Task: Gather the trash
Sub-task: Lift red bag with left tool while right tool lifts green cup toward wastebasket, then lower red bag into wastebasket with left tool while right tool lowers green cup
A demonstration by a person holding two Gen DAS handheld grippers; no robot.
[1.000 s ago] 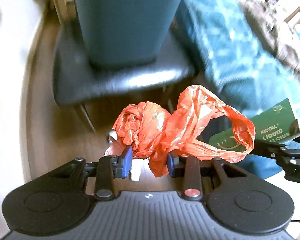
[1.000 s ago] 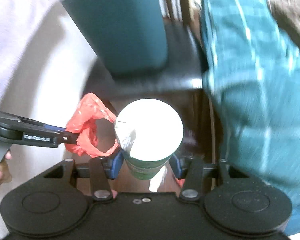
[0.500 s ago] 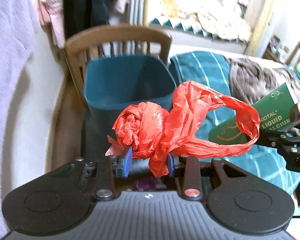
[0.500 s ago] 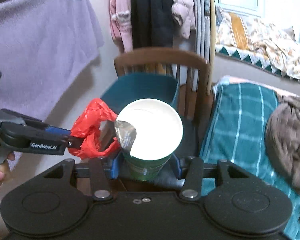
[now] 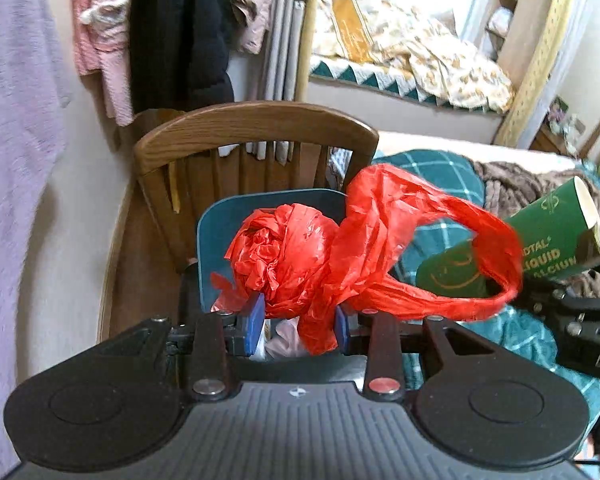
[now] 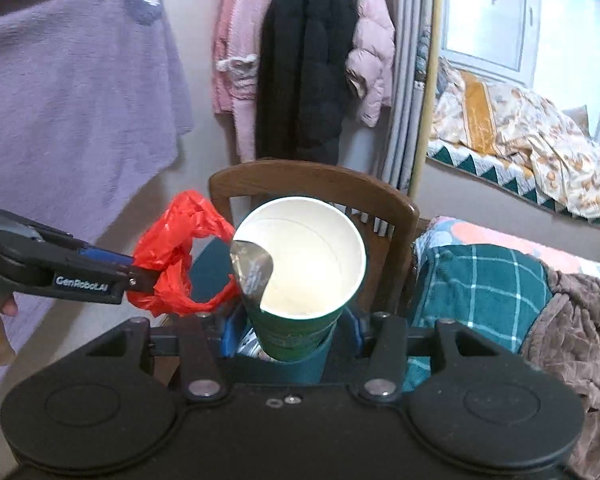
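- The left tool (image 5: 298,322) pinches a crumpled red bag (image 5: 300,256) between its blue pads. The grip sits low on the wad, so the bulk stands above the pads and one long loop trails out to the right, free of anything.
- The right tool (image 6: 290,330) is clamped on a green paper cup (image 6: 300,280), pads on the lower wall. Holding it near the base keeps the mouth tipped toward the camera; the inside looks empty, and a foil lid flap (image 6: 252,270) hangs at its left rim.
- Both pieces of trash are up in the air, side by side, with the bag's loop just beside the cup.
- Beyond and below both tools stands a teal bin (image 5: 220,232) on the seat of a wooden chair (image 5: 256,128). Some pale litter seems to lie in it already, though little shows.
- My reading: both items are carried above the bin's rim so they can drop in; neither is released yet.
- A bed with a teal checked blanket (image 6: 488,280) lies right of the chair.
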